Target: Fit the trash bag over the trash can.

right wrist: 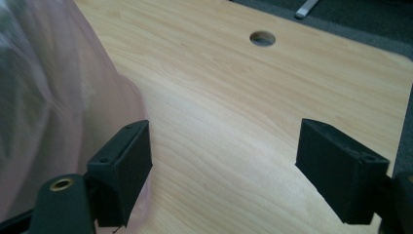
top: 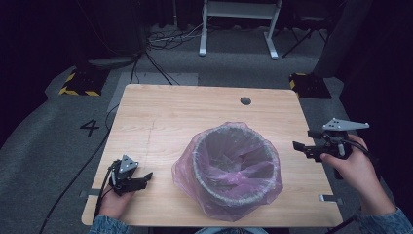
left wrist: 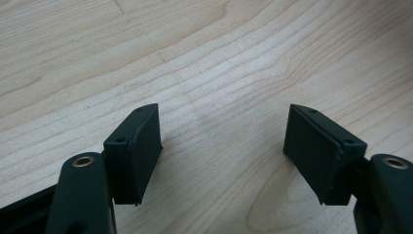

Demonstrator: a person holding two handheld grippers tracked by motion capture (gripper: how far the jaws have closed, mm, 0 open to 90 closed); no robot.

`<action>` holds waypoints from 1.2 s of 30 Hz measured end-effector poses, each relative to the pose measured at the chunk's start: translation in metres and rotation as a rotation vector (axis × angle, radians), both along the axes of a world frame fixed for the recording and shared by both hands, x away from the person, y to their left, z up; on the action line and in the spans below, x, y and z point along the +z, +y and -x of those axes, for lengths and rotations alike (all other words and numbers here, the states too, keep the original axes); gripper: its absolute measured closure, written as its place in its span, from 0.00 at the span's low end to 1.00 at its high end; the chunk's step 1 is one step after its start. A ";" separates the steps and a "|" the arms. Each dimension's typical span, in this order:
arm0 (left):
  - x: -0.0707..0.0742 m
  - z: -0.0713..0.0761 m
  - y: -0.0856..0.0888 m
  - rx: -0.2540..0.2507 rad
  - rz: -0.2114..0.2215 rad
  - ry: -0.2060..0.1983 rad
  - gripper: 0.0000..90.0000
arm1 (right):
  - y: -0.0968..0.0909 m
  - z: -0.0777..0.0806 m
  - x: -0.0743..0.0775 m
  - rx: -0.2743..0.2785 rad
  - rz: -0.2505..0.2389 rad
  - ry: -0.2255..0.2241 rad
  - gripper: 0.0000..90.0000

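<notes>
Near the front edge, left tool (top: pixel 141 179) low over the worktop (top: pixel 160 117), spread wide, holding nothing. Centre: bin (top: pixel 237 163) lined with pink bag (top: pixel 182 175). Right tool (top: pixel 302 147), raised beside it, also wide and holding nothing.

A bin (top: pixel 235 165) lined with a pink bag (top: pixel 185 173) stands on the table (top: pixel 170 112).

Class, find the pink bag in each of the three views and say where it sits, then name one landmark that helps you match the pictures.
High view: the pink bag lines a bin at the table's centre, nearer the person.
Left gripper view: not in it; bare tabletop lies between open jaws.
Right gripper view: the bag fills the left edge, beside the left jaw.
Shared landmark: the round hole in the table, seen in the high and right gripper views.
</notes>
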State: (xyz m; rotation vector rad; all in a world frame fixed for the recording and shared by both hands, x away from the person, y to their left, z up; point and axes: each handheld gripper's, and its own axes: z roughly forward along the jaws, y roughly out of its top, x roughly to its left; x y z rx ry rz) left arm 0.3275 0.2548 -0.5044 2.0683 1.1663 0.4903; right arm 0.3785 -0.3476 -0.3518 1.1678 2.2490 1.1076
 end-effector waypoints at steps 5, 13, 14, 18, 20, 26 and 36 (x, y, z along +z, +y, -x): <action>0.000 -0.001 0.000 -0.009 -0.006 0.001 0.31 | -0.010 0.001 -0.023 -0.024 0.011 0.026 0.22; 0.000 -0.002 -0.001 -0.023 -0.005 -0.001 0.29 | -0.020 0.005 -0.060 -0.032 0.002 0.076 0.21; 0.000 -0.002 -0.001 -0.023 -0.005 -0.001 0.29 | -0.021 0.006 -0.064 -0.035 0.001 0.080 0.21; 0.000 -0.002 -0.001 -0.023 -0.005 0.000 0.29 | -0.024 0.008 -0.080 -0.038 -0.005 0.084 0.21; 0.000 -0.003 -0.002 -0.023 -0.006 -0.001 0.29 | -0.024 0.010 -0.088 -0.044 -0.023 0.089 0.21; 0.000 -0.003 -0.002 -0.021 -0.003 0.001 0.28 | -0.025 0.014 -0.110 -0.049 -0.019 0.104 0.21; 0.000 -0.003 -0.002 -0.022 -0.005 0.001 0.28 | -0.021 0.031 -0.134 -0.049 -0.002 0.040 0.21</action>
